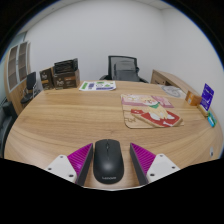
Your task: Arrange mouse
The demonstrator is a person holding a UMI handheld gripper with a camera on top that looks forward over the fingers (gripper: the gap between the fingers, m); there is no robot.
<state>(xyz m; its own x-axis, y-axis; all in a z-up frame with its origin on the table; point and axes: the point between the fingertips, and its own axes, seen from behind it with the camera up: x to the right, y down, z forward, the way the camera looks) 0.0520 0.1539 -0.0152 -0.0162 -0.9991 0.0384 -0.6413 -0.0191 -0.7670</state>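
Between spread fingers (107, 162) — smooth black oval mouse (106, 163) on wood-grain table (60, 125).

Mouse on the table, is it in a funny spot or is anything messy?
The black mouse sits on bare table, between the open gripper fingers, off the colourful mouse pad lying beyond it. Nothing looks spilled or broken.

Wooden table (60, 125): black mouse (106, 162) at near edge, illustrated mousepad (150, 111) farther back, papers (97, 86) at far side.
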